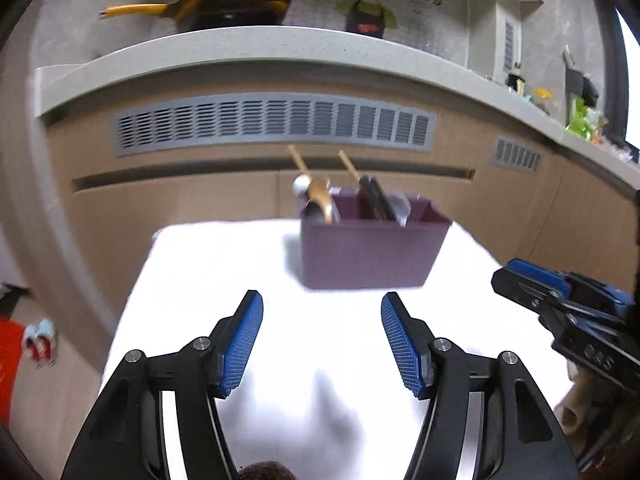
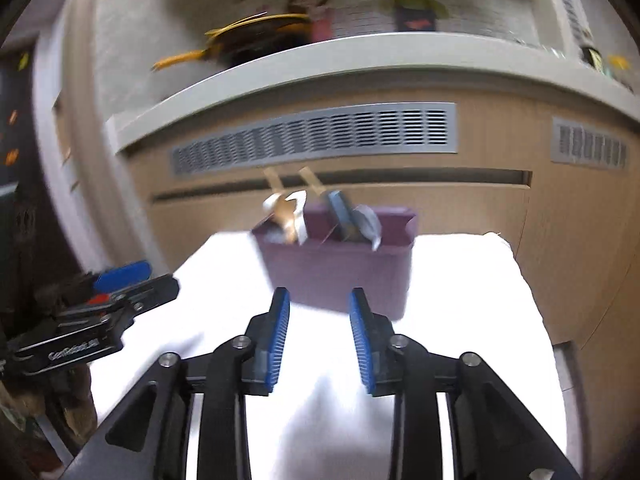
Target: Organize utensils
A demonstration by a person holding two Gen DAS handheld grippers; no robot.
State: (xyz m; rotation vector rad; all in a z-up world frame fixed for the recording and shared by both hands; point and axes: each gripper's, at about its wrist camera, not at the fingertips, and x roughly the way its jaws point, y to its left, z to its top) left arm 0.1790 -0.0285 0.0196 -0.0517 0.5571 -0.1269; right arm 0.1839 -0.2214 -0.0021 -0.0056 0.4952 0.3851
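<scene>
Organizer: purple box (image 1: 368,256) w/ compartments, upright at far end of white tabletop (image 1: 224,272), just in front of the cabinet front (image 1: 180,208).
Utensils: all visible ones stand inside the box. Left compartment: gold spoon (image 1: 320,200) plus a white-tipped piece, type unclear. Middle: dark flat utensil (image 1: 376,200) and a silvery one, w/ two wooden handles (image 1: 348,166) leaning up-left past the rim. Right compartment looks empty.
Loose utensils: none seen on the cloth; task judged near done or done.
Left gripper (image 1: 322,340): fingers spread wide, nothing between, hanging over bare cloth well short of the box.
Right gripper (image 2: 319,336): fingers apart but narrower, nothing between; tips overlap the box's near wall in the right wrist view, contact cannot be told (blurred).
Surroundings: vent grille (image 1: 272,124) on the cabinet; countertop ledge (image 1: 240,46) above w/ yellow-handled pan (image 1: 228,4); clutter far right.
Risk 1: box is light-looking & top-heavy w/ leaning handles; a nudge from the right fingers could tip or slide it toward the cabinet.
Risk 2: handles overhang the rim; a pass close above could snag them & flick utensils out.
Risk 3: the two grippers sit near each other; crossing paths could collide.
</scene>
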